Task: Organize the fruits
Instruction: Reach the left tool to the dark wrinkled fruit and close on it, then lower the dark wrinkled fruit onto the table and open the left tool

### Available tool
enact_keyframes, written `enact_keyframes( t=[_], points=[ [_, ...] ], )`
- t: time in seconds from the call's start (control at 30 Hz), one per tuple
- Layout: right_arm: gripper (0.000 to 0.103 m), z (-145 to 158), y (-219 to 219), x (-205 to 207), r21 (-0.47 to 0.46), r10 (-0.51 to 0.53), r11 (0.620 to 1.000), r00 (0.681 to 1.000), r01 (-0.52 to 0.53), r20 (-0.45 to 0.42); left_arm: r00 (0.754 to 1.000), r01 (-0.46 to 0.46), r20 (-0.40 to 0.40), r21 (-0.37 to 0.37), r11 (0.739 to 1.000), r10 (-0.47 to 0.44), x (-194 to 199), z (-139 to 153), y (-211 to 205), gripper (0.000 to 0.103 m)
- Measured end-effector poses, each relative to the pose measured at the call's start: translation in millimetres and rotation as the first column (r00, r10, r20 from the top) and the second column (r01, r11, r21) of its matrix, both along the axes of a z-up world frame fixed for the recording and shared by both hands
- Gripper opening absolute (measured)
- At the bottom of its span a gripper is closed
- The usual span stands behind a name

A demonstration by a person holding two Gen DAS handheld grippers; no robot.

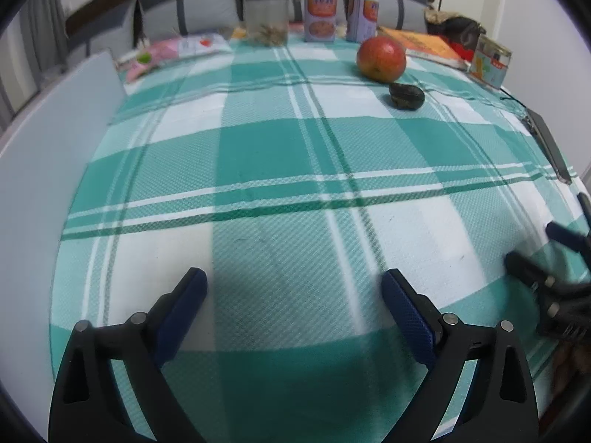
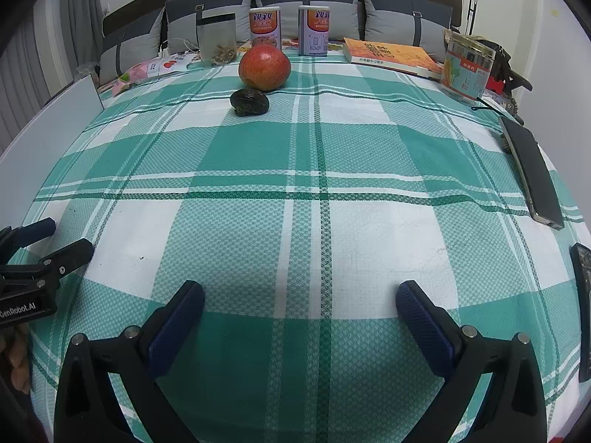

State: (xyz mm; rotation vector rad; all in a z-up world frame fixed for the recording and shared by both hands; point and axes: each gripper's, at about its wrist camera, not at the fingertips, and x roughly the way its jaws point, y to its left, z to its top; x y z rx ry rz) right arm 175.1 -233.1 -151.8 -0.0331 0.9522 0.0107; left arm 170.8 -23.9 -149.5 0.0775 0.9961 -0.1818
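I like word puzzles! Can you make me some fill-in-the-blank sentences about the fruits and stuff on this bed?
1. The apple is colored ____.
2. The small dark fruit lies just in ____ of the apple, nearer the cameras.
3. The number of tall cans standing behind the apple is ____.
4. The fingers of the left gripper and the right gripper are both spread ____ and hold nothing.

Missing words: red; front; two; open
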Motion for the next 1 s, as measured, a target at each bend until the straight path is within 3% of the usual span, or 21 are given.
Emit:
enact_keyframes(
  t=[0.07, 0.23, 0.37, 0.47, 0.57, 0.63, 0.7, 0.77, 1.0],
  points=[
    [0.103, 0, 0, 0, 0.000, 0.000, 1.000, 1.000, 0.000, 0.000, 0.998, 0.055, -0.012, -0.055, 0.997, -0.056, 21, 12, -14, 0.096],
    [0.103, 0, 0, 0, 0.000, 0.001, 1.000, 1.000, -0.001, 0.000, 0.983, 0.177, -0.032, -0.079, 0.981, -0.180, 101, 34, -76, 0.096],
    [0.103, 0, 0, 0, 0.000, 0.001, 1.000, 1.000, -0.001, 0.000, 0.962, 0.248, -0.119, 0.012, 0.969, -0.245, 156, 27, -121, 0.094],
    [0.103, 0, 1, 0, 0.000, 0.000, 1.000, 1.000, 0.000, 0.000, 0.956, 0.256, -0.160, 0.055, 0.965, -0.244, 181, 25, -138, 0.094],
    [0.103, 0, 1, 0, 0.000, 0.000, 1.000, 1.000, 0.000, -0.001, 0.951, 0.264, -0.179, 0.055, 0.963, -0.251, 189, 25, -146, 0.090],
    [0.103, 0, 1, 0, 0.000, 0.000, 1.000, 1.000, 0.000, -0.001, 0.941, 0.283, -0.211, 0.066, 0.957, -0.264, 191, 18, -150, 0.064],
    [0.103, 0, 1, 0, 0.000, -0.001, 1.000, 1.000, 0.001, -0.001, 0.929, 0.297, -0.250, 0.063, 0.953, -0.273, 195, 8, -155, 0.052],
    [0.103, 0, 1, 0, 0.000, -0.001, 1.000, 1.000, 0.001, -0.001, 0.935, 0.295, -0.225, 0.055, 0.954, -0.276, 192, 9, -156, 0.043],
    [0.103, 0, 1, 1, 0.000, 0.001, 1.000, 1.000, -0.001, -0.001, 0.963, 0.217, -0.165, -0.008, 0.976, -0.216, 165, 27, -124, 0.043]
  ],
)
